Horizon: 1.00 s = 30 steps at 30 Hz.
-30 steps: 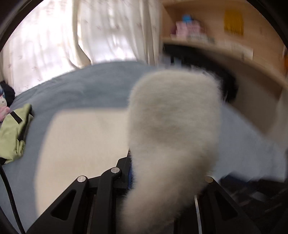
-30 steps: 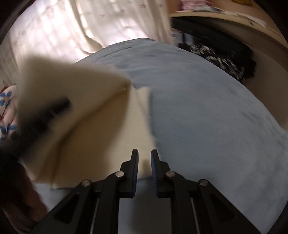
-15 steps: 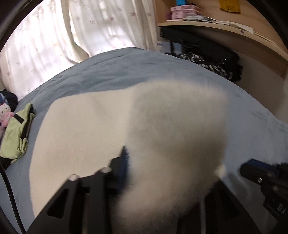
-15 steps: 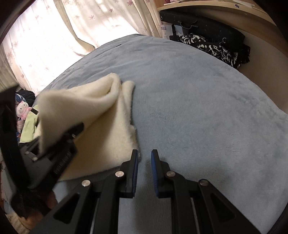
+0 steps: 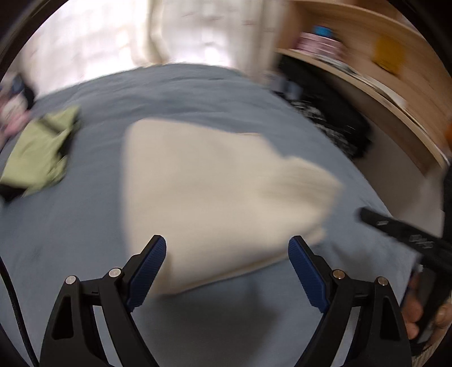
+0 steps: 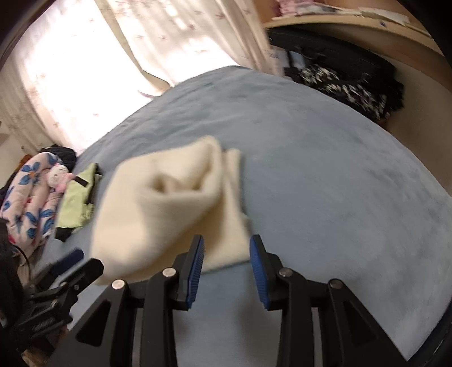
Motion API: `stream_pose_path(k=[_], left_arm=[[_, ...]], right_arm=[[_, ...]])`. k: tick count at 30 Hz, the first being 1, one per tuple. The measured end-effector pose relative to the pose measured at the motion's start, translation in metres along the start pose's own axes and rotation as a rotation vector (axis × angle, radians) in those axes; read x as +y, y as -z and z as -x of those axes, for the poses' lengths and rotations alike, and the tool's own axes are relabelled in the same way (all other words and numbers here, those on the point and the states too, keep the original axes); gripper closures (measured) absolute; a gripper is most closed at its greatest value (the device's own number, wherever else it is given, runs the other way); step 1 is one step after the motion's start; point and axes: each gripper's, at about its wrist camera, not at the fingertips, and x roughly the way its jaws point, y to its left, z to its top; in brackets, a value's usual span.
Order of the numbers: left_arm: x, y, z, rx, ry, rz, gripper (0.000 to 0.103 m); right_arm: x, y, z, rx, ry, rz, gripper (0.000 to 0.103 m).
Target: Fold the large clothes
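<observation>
A cream fleece garment (image 5: 214, 189) lies folded on the blue bed cover (image 5: 70, 240), its right part draped loosely over itself. It also shows in the right wrist view (image 6: 172, 203). My left gripper (image 5: 227, 251) is wide open and empty, just in front of the garment's near edge. My right gripper (image 6: 226, 251) is open and empty, its fingertips at the garment's near right corner. The right gripper also shows at the right edge of the left wrist view (image 5: 406, 234). The left gripper shows at the lower left of the right wrist view (image 6: 70, 271).
A folded green garment (image 6: 76, 200) lies left of the cream one, also in the left wrist view (image 5: 36, 152). A floral quilt with a plush toy (image 6: 28, 197) sits at the far left. Dark clothes (image 6: 344, 84) lie under a wooden shelf (image 6: 353, 22). Curtains (image 6: 113, 56) hang behind.
My left gripper has let go of the cream garment, opened wide and drawn back. The lifted part has dropped onto the rest. My right gripper has opened.
</observation>
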Motion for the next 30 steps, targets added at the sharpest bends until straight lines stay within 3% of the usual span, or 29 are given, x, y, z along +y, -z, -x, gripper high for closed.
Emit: stream_pose_path(k=[2, 4, 6, 10, 11, 12, 13, 15, 17, 19, 20, 22, 24, 27, 30], left_arm=[[0.032, 0.0, -0.001, 0.019, -0.036, 0.09, 0.016], [0.054, 0.0, -0.004, 0.036, -0.033, 0.15, 0.016], [0.07, 0.0, -0.008, 0.044, -0.027, 0.183, 0.016], [0.083, -0.004, -0.021, 0.063, -0.017, 0.177, 0.016], [0.083, -0.006, -0.027, 0.077, -0.024, 0.174, 0.016], [0.084, -0.008, -0.032, 0.085, -0.025, 0.172, 0.016], [0.085, -0.009, -0.038, 0.093, -0.02, 0.167, 0.017], [0.087, -0.014, -0.049, 0.123, -0.022, 0.154, 0.02], [0.086, -0.018, -0.06, 0.156, -0.008, 0.136, 0.026], [0.08, -0.022, -0.059, 0.165, 0.019, 0.129, 0.042], [0.076, -0.023, -0.057, 0.159, 0.029, 0.12, 0.045], [0.067, -0.023, -0.054, 0.14, 0.032, 0.086, 0.047], [0.057, -0.018, -0.059, 0.15, 0.036, 0.057, 0.049], [0.041, -0.005, -0.07, 0.144, -0.036, 0.011, 0.049], [0.027, 0.004, -0.071, 0.117, -0.105, -0.064, 0.049]], right_arm=[[0.015, -0.011, 0.001, -0.003, -0.062, 0.022, 0.063], [0.032, -0.022, -0.004, 0.0, -0.101, 0.058, 0.039], [0.047, -0.031, -0.013, 0.003, -0.092, 0.114, 0.037], [0.062, -0.048, -0.062, 0.125, -0.055, 0.195, 0.038], [0.062, -0.049, -0.073, 0.157, -0.035, 0.204, 0.04], [0.061, -0.05, -0.088, 0.203, -0.019, 0.21, 0.053], [0.058, -0.049, -0.099, 0.247, -0.029, 0.215, 0.073], [0.052, -0.046, -0.116, 0.317, -0.044, 0.201, 0.085], [0.043, -0.044, -0.116, 0.326, -0.044, 0.187, 0.088], [0.034, -0.043, -0.091, 0.255, -0.033, 0.176, 0.091], [0.031, -0.041, -0.075, 0.205, -0.035, 0.171, 0.095], [0.019, -0.032, -0.055, 0.155, -0.033, 0.143, 0.096], [0.01, -0.017, -0.064, 0.169, 0.012, 0.129, 0.096], [-0.008, 0.007, -0.096, 0.243, 0.048, 0.078, 0.096], [-0.008, 0.018, -0.103, 0.241, 0.068, 0.07, 0.096]])
